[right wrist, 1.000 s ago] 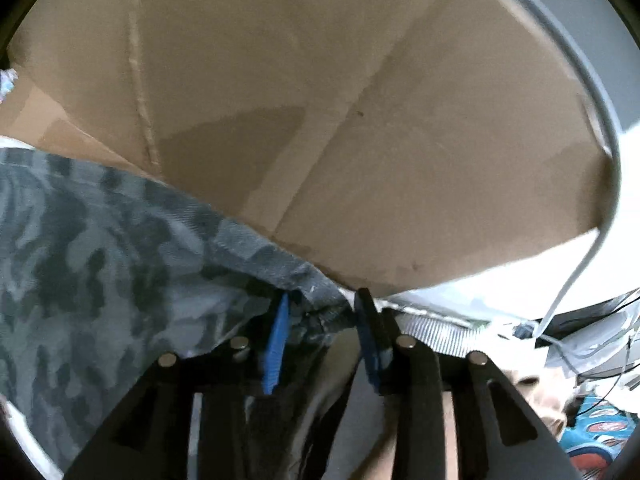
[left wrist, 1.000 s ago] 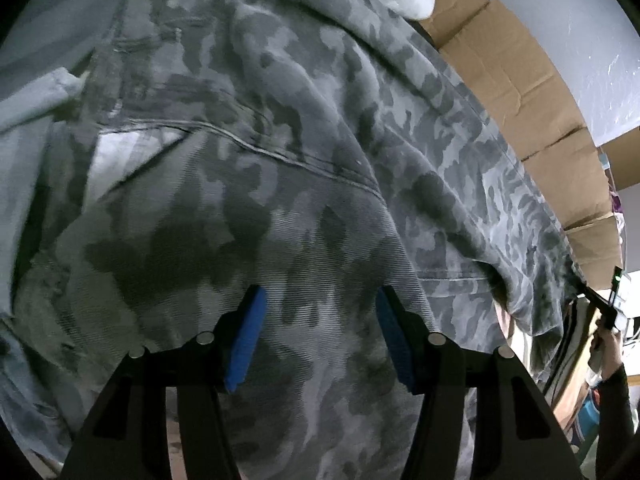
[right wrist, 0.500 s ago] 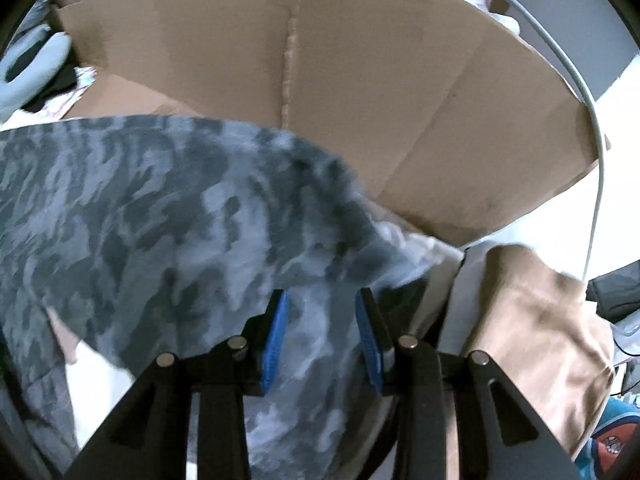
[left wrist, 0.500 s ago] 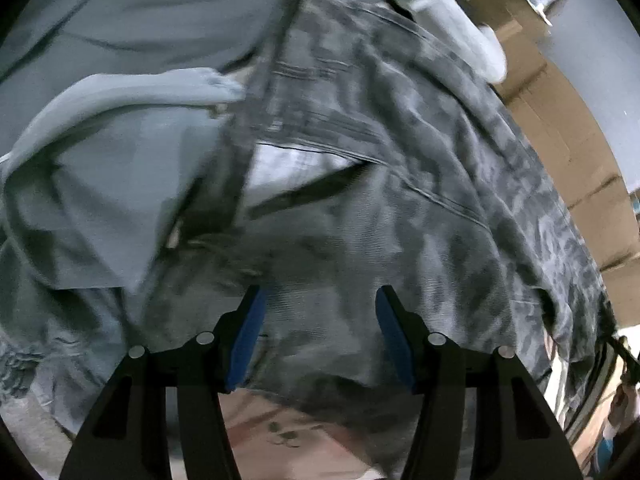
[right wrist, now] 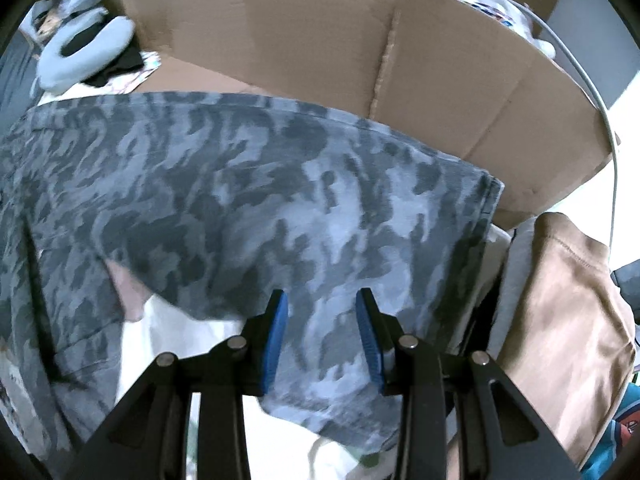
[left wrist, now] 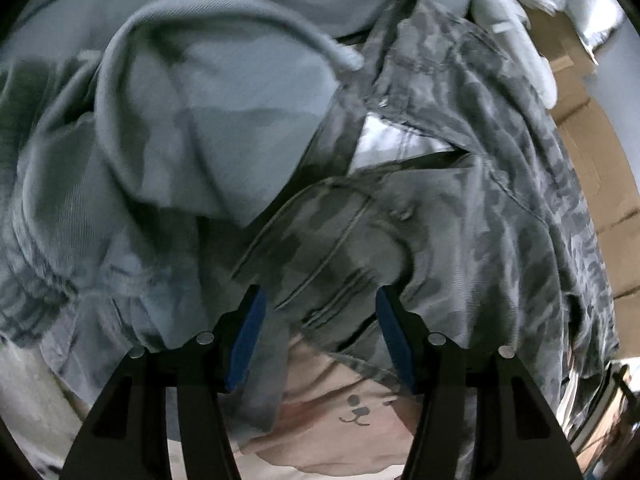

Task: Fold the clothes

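cardboard panels (right wrist: 400,80) fill the top of the right wrist view and run down the right edge of the left wrist view, walling in a cluttered pile of laundry; what the pile rests on is hidden.

the camouflage trousers (right wrist: 248,200) lie spread across the middle of the right view, hem edge at centre right, just beside a tan garment (right wrist: 568,320) in the lower right. in the left view their waistband and pocket opening sit at centre and upper right, with a grey-blue hoodie (left wrist: 180,128) bunched over the left half and a pink cloth with a small bear face (left wrist: 352,412) showing at the bottom.

the left gripper (left wrist: 320,332) hovers over the waistband area with its fingers well apart and nothing between the blue pads. the right gripper (right wrist: 322,336) has its fingers partly apart above the trouser leg; cloth shows behind the gap, but the pads do not look to be pressing on it, so i judge it not gripped.

risks, as i judge them: the hoodie lies against the waistband, so a grab at lower left could catch both garments and drag the hoodie into the fold. closing over the pocket flap alone would lift one layer and leave the trousers twisted. on the right, a shallow pinch on the leg could slip out, and the tan garment is near enough to be snagged.
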A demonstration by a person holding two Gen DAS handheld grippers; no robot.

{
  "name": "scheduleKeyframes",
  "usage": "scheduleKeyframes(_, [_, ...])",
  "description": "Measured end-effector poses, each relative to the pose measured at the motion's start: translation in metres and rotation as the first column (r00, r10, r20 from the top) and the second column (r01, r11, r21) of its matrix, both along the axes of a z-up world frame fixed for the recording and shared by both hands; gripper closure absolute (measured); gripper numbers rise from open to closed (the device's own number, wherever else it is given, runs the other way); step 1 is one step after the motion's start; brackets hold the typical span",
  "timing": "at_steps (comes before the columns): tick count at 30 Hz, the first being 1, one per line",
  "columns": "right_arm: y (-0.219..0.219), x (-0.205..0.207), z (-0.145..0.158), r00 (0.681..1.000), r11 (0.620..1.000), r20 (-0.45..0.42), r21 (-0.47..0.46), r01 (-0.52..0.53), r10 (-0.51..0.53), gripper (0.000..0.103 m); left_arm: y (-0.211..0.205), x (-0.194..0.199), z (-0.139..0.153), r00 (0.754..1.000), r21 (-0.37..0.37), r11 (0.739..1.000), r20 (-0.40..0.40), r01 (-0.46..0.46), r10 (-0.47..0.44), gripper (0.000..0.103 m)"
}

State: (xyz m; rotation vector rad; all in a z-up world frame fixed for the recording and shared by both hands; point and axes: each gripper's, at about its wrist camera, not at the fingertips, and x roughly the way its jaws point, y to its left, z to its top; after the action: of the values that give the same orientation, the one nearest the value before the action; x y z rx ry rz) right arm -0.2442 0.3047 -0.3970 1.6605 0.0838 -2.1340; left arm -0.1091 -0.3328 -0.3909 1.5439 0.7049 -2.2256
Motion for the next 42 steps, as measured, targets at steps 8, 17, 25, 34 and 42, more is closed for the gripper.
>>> scheduleKeyframes(8, [-0.024, 0.037, 0.01, 0.995, 0.996, 0.042, -0.021, -0.088, 0.089, 0.069, -0.011, 0.013, -0.034, 0.997, 0.068, 0.995, -0.015, -0.074, 0.075, 0.045])
scheduleKeyframes(17, [-0.06, 0.093, -0.008, 0.952, 0.969, 0.192, -0.107, -0.222, 0.239, 0.067, -0.016, 0.007, -0.068, 0.992, 0.122, 0.985, -0.023, -0.123, 0.127, 0.044])
scheduleKeyframes(25, [-0.104, 0.131, -0.035, 0.871, 0.92, 0.311, -0.232, -0.317, 0.379, 0.064, -0.009, 0.004, -0.067, 0.992, 0.114, 0.988, -0.055, -0.107, 0.113, 0.042])
scheduleKeyframes(34, [-0.134, 0.137, -0.06, 0.821, 0.898, 0.395, -0.329, -0.294, 0.413, 0.064, 0.008, 0.011, -0.032, 0.989, 0.053, 0.997, -0.135, -0.054, 0.061, 0.088])
scheduleKeyframes(42, [-0.136, 0.134, -0.067, 0.81, 0.886, 0.419, -0.392, -0.248, 0.411, 0.064, 0.018, -0.004, 0.033, 0.978, -0.049, 0.998, -0.201, 0.05, -0.059, 0.09])
